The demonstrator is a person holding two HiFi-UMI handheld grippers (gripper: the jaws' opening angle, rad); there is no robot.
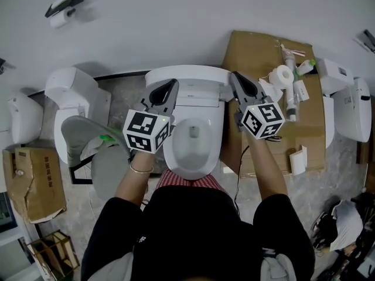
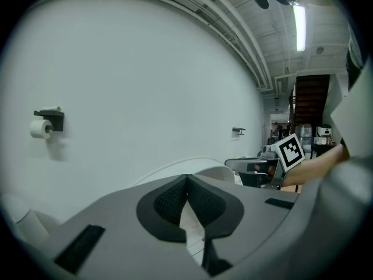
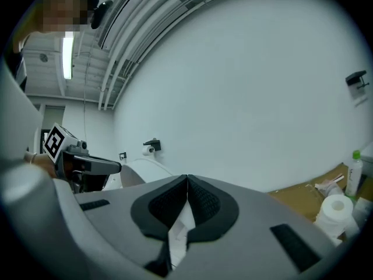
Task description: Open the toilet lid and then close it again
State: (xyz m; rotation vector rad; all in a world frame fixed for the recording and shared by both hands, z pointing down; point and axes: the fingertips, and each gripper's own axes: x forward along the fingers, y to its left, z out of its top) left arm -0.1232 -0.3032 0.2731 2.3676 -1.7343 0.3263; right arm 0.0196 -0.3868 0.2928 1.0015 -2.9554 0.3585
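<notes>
The white toilet [image 1: 193, 139] stands in the middle of the head view, its bowl uncovered. Its lid [image 1: 187, 74] stands upright against the wall and shows edge-on as a white arc. My left gripper [image 1: 170, 88] hangs beside the lid's left end, my right gripper [image 1: 235, 78] beside its right end. Both are shut with nothing between the jaws. In the left gripper view the shut left gripper [image 2: 186, 177] points at the wall above the lid's curved edge [image 2: 175, 169]. The right gripper [image 3: 187, 178] shows the same, with the lid [image 3: 143, 169] to its left.
Another toilet [image 1: 73, 101] with a grey seat stands at the left. A cardboard box [image 1: 263, 57] with a paper roll [image 1: 284, 75] and bottles lies at the right. A further white fixture [image 1: 351, 107] is at far right. A paper holder [image 1: 61, 7] hangs on the wall.
</notes>
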